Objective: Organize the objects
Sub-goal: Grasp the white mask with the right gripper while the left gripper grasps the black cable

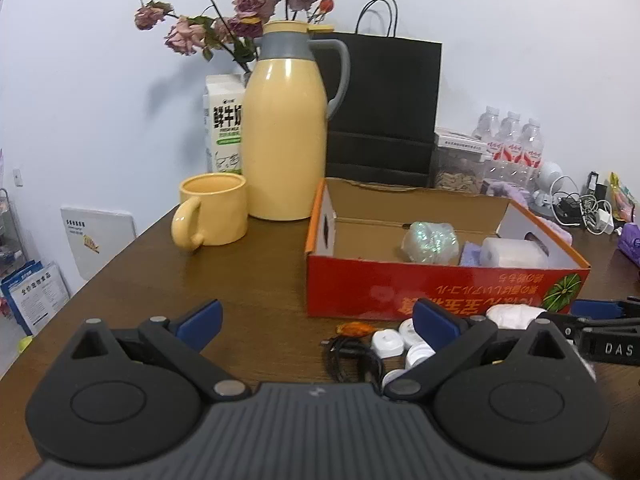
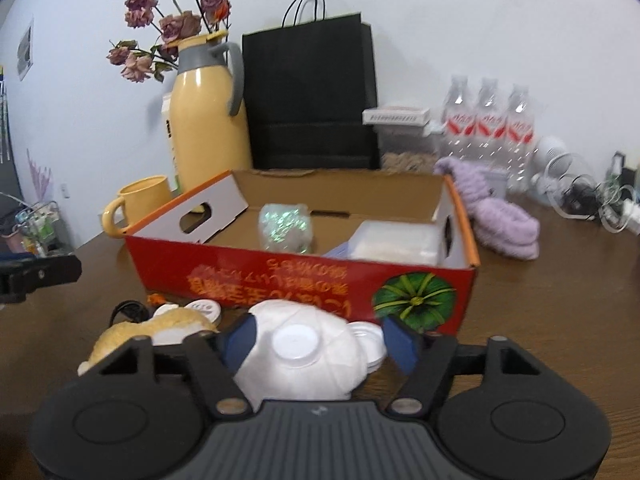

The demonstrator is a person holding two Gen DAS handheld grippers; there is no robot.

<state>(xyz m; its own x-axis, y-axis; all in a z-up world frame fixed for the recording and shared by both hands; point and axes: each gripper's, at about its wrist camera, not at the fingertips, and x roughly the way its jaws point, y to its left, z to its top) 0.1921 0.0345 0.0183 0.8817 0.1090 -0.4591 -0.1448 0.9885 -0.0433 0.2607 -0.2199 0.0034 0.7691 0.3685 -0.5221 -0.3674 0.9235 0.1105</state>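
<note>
**Readable text on your table**

You can read large Chinese characters, 鲜牛, on the milk carton (image 1: 224,128) behind the mug. The right gripper (image 1: 592,322) shows white letters "DAS". The red box (image 1: 440,288) carries upside-down yellow East Asian print, too distorted to read.

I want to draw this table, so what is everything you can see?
box: one, red, middle of table
jug: one, yellow, behind box, left
mug: one, yellow, beside jug
carton: one, white, behind jug
flowers: bunch, dried pink, behind jug
bag: one, black, behind box
bottles: three, clear, back right
cloth: one, purple, right of box
bundle: one, shiny, inside box
mask: one, white, in front of box
lids: several, white, beside mask
cable: one, black, beside lids
left gripper: one, black and blue, open, empty
right gripper: one, black and blue, open around mask
</note>
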